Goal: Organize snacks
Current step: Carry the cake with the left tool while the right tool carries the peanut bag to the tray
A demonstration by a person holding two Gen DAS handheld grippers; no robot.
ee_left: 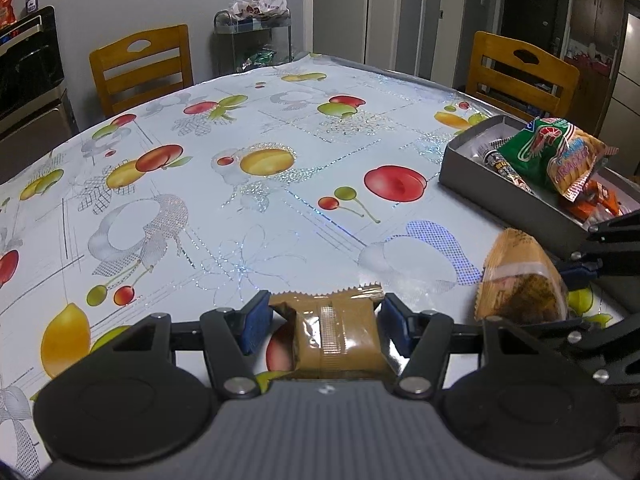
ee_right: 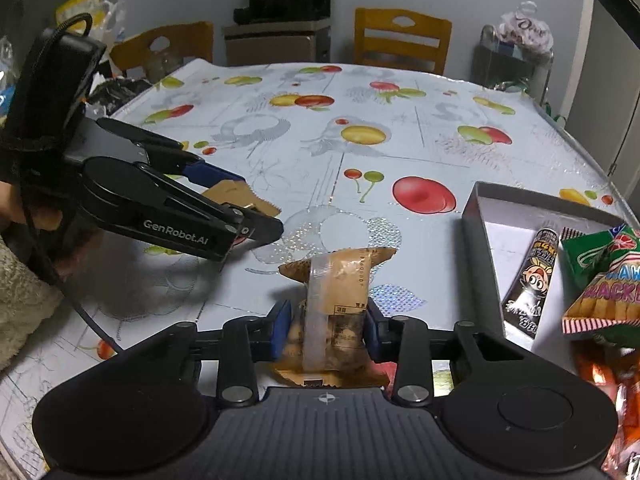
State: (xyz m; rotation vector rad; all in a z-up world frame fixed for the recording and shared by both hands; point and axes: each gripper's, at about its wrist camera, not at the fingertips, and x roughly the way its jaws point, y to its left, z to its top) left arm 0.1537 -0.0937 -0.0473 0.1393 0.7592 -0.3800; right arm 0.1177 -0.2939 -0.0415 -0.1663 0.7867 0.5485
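My left gripper has its blue pads on both sides of a brown wrapped snack lying on the table. It also shows in the right wrist view, around that snack. My right gripper is shut on a second brown snack packet, which also shows in the left wrist view. A grey box at the right holds a green cracker bag, a black tube and orange packets.
The table wears a fruit-print cloth. Wooden chairs stand at its far side, another at the right. A metal rack with a white bag stands by the wall. A dark appliance is at the left.
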